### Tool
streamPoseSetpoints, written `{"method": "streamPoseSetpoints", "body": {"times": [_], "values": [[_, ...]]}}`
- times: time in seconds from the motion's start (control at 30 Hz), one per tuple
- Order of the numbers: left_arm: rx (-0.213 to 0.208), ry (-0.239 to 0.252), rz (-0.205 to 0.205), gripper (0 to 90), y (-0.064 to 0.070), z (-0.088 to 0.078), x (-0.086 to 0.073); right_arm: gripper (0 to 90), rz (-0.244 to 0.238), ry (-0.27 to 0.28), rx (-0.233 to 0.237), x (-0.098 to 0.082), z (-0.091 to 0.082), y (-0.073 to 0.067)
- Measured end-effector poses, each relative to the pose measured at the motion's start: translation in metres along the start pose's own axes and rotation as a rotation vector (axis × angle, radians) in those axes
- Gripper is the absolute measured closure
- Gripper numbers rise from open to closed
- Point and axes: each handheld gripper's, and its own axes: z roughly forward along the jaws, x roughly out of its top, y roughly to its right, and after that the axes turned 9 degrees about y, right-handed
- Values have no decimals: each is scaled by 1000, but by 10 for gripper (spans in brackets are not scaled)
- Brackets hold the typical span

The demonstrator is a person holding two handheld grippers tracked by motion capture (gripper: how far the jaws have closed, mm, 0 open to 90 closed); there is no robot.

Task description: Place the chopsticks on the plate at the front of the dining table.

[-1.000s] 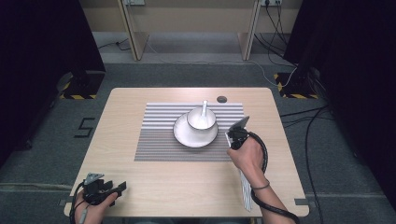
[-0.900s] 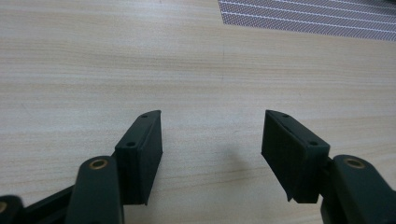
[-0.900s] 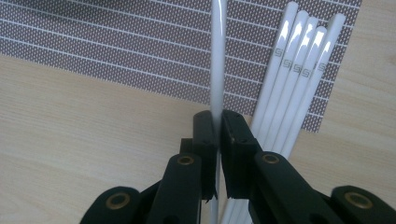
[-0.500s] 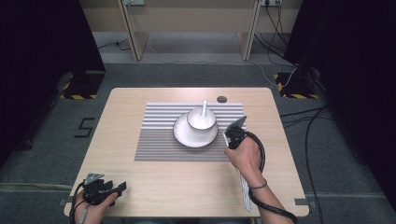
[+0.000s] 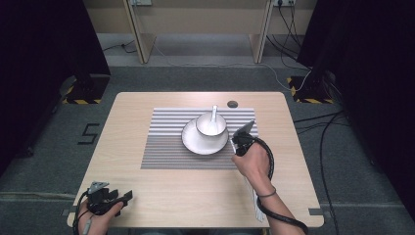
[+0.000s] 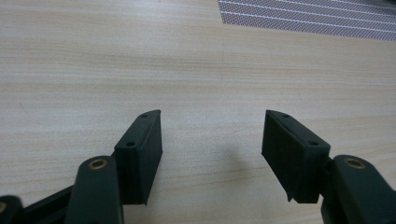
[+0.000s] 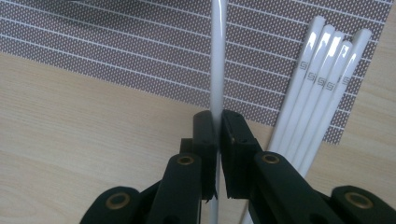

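Observation:
A white bowl point(image 5: 208, 128) with a white spoon point(image 5: 214, 113) in it stands on a white plate point(image 5: 195, 143) on a striped placemat point(image 5: 166, 147). Just right of the plate, my right gripper point(image 5: 243, 138) is shut on a single white chopstick point(image 7: 217, 56), which runs straight up between the pads over the mat point(image 7: 116, 42). Several more white chopsticks point(image 7: 317, 88) lie side by side at the mat's right edge. My left gripper point(image 5: 128, 196) rests open at the table's near left corner, with only bare wood between its jaws point(image 6: 212, 140).
The placemat sits in the middle of a light wooden table point(image 5: 122, 122). A small dark round cap point(image 5: 232, 104) is set in the tabletop behind the mat. White chopsticks point(image 5: 254, 200) lie under the right forearm. Cables run on the floor behind.
My right gripper has shifted slightly left toward the plate, still shut on the chopstick. The left gripper has stayed put.

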Motion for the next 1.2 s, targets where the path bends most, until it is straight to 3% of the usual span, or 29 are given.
{"method": "streamPoseSetpoints", "body": {"times": [1.2], "values": [[-2,0,1,379,0,0,0,851,-30,-4,10,5,3,-17]]}}
